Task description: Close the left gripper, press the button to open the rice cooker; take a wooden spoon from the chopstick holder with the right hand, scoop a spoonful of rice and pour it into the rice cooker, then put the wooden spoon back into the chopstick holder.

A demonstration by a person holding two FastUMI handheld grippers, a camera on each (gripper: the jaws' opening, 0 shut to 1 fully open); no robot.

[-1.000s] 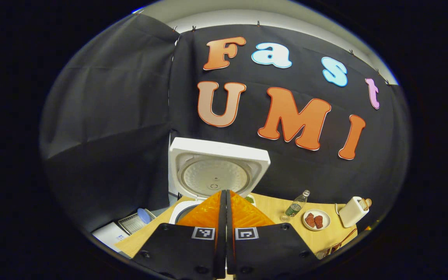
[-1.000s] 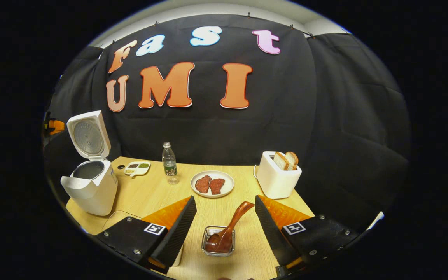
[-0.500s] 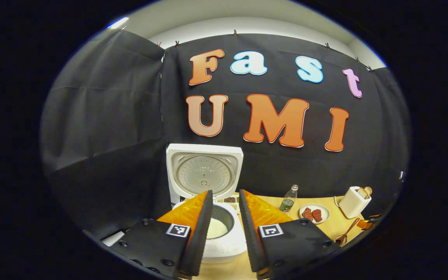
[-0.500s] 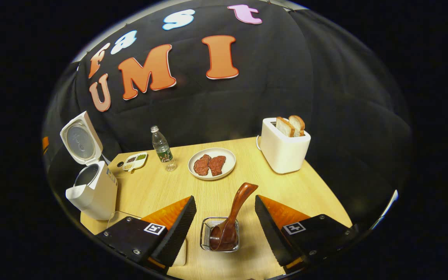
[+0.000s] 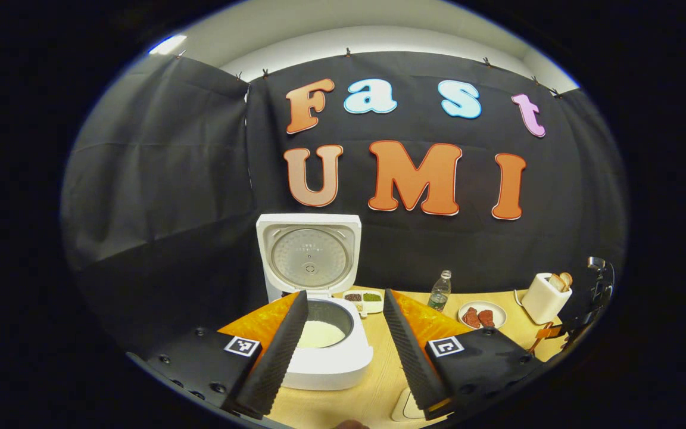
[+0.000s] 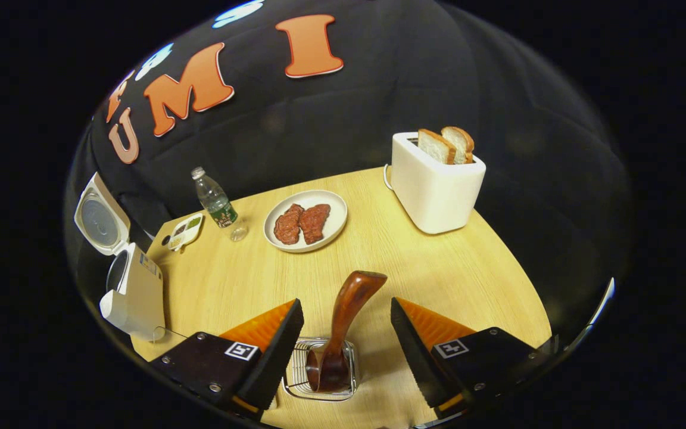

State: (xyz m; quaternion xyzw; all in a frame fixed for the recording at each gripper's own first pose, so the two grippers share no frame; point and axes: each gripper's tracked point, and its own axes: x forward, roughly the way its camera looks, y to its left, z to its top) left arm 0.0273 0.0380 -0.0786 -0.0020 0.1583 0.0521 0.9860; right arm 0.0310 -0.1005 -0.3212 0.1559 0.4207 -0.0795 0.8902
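Spoon handle sticks up from the chopstick holder, between the right gripper fingers, which are apart. Go down straight and squeeze the handle gently. Left gripper fingers are apart too, near the open rice cooker.

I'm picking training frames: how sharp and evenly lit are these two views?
Left gripper view: sharp, rice cooker evenly lit, a bright ceiling strip above the cloth. Right gripper view: wooden spoon and toaster crisp, table edge bowed by fisheye.

No legible text — bottle label and rice cooker lid markings too small to read.
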